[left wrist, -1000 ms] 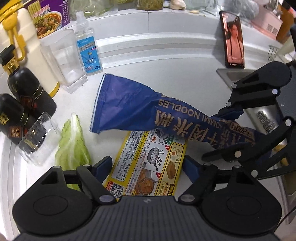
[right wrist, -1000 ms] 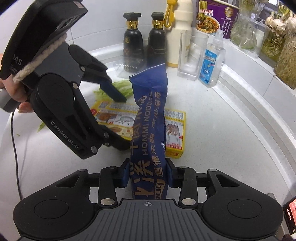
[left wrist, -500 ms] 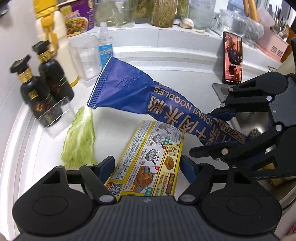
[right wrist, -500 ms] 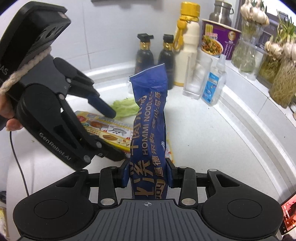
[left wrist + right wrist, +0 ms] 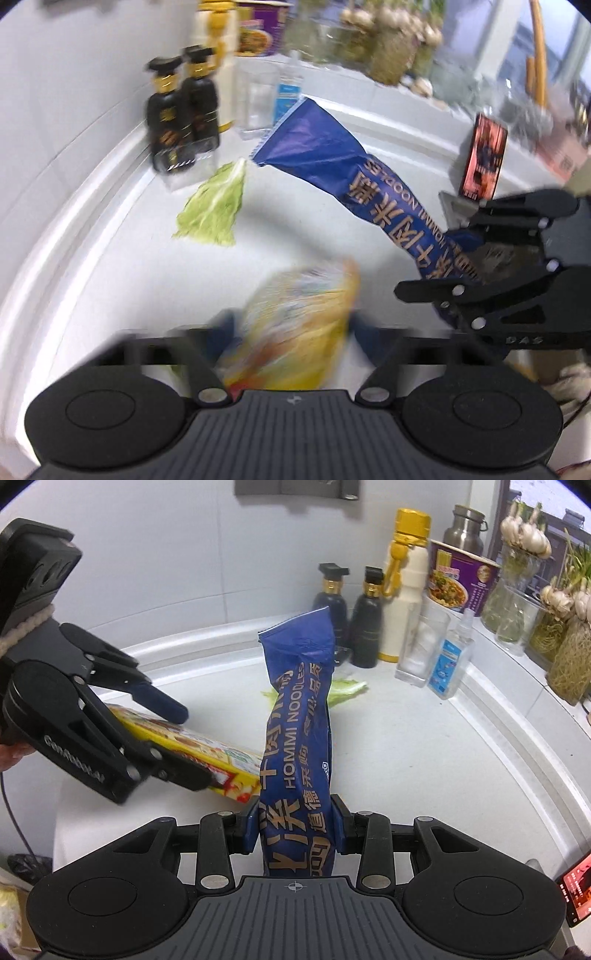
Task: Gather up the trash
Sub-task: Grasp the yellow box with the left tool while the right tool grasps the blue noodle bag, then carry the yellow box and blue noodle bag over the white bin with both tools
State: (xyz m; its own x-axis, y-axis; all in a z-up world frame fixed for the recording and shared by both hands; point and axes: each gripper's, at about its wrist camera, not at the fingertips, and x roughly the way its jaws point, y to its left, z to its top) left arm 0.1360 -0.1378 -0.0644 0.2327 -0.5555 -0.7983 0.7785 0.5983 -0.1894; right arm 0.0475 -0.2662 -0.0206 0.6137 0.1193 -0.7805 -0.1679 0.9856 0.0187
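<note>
Right wrist view: tall blue noodle bag (image 5: 295, 738) centre; flat yellow printed packet (image 5: 207, 753) left of it; pale green cabbage leaf (image 5: 345, 690) behind; two dark glass bottles (image 5: 349, 622) upper centre.

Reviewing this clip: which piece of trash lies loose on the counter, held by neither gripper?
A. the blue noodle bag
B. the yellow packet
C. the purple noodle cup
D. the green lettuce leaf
D. The lettuce leaf lies alone on the counter, while the left gripper clamps the yellow packet and the right gripper clamps the blue noodle bag.
</note>
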